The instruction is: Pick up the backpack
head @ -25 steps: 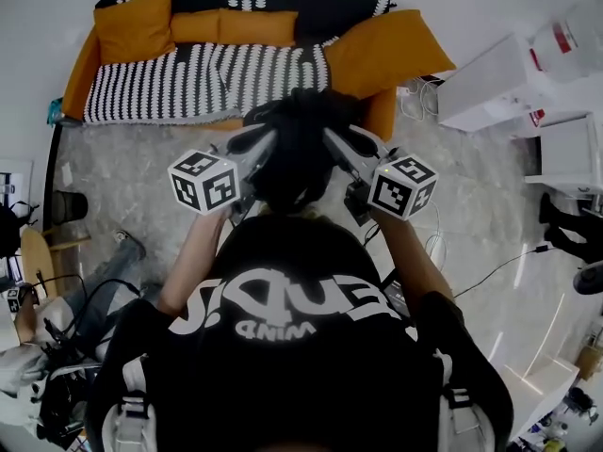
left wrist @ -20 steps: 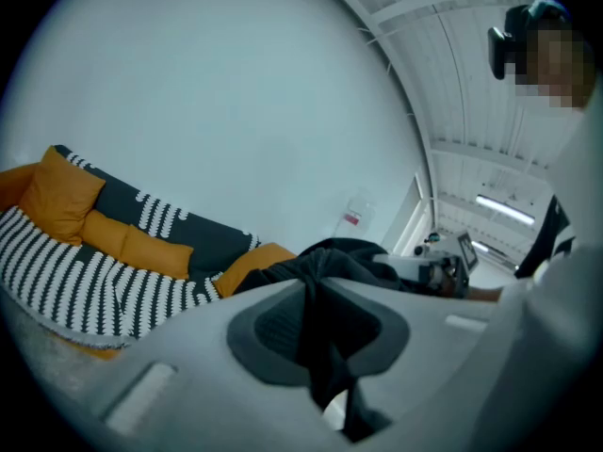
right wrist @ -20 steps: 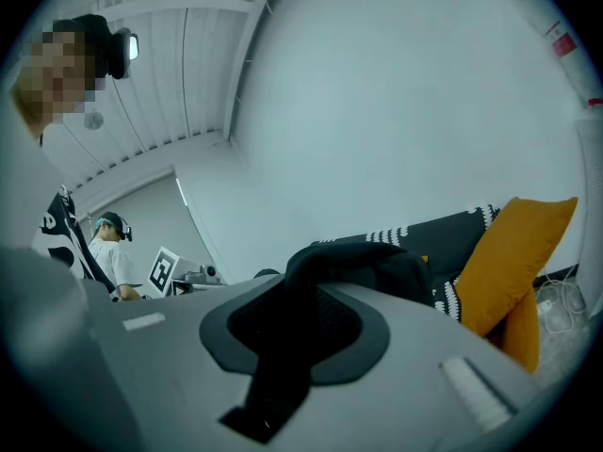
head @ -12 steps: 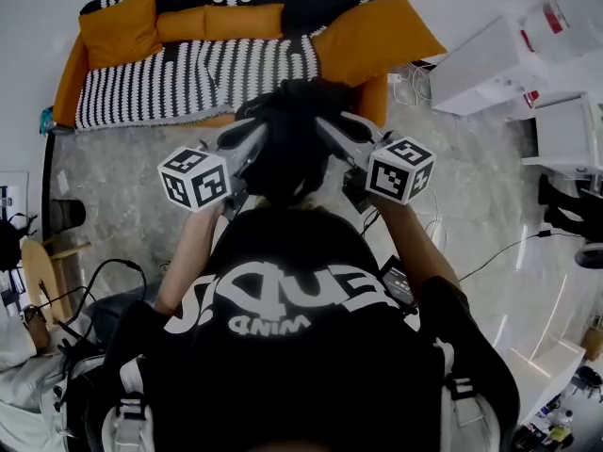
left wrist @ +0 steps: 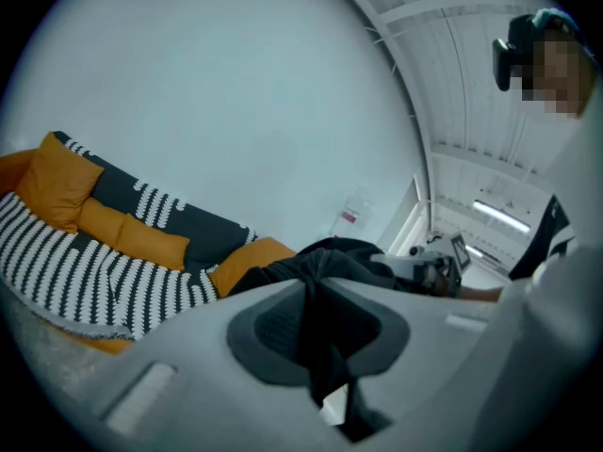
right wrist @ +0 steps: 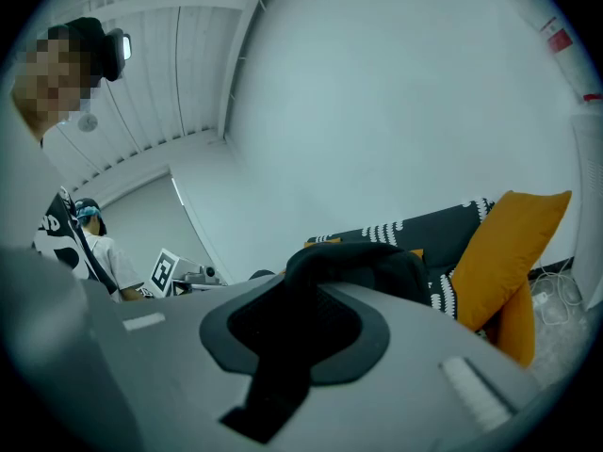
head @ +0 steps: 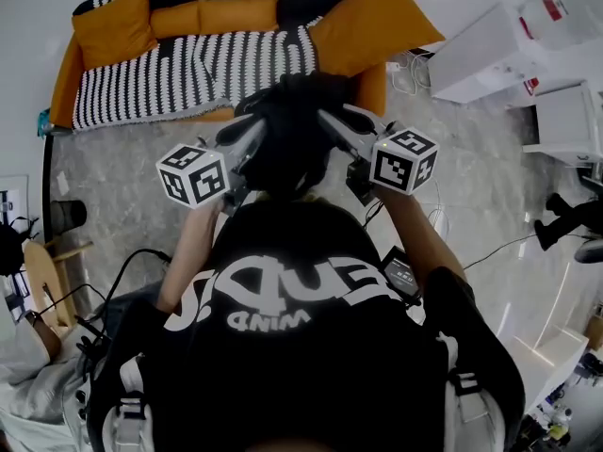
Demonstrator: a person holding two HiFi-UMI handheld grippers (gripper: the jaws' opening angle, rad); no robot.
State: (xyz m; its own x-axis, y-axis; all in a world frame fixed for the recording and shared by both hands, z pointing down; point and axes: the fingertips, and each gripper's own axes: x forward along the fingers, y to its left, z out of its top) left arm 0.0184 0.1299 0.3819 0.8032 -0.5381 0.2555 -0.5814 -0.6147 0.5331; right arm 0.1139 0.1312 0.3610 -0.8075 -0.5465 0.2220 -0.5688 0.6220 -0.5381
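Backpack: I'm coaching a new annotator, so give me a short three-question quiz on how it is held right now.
1. True or false: the left gripper and the right gripper are each shut on the black backpack.
2. What stands beyond the backpack? A) a striped sofa B) a bicycle C) a bathtub
3. Fill in: the sofa's cushions are ____.
Key: 1 true; 2 A; 3 orange.

A striped sofa (head: 188, 69) with orange cushions (head: 113, 26) stands on marbled floor (head: 122, 172) by a pale wall (left wrist: 236, 92).
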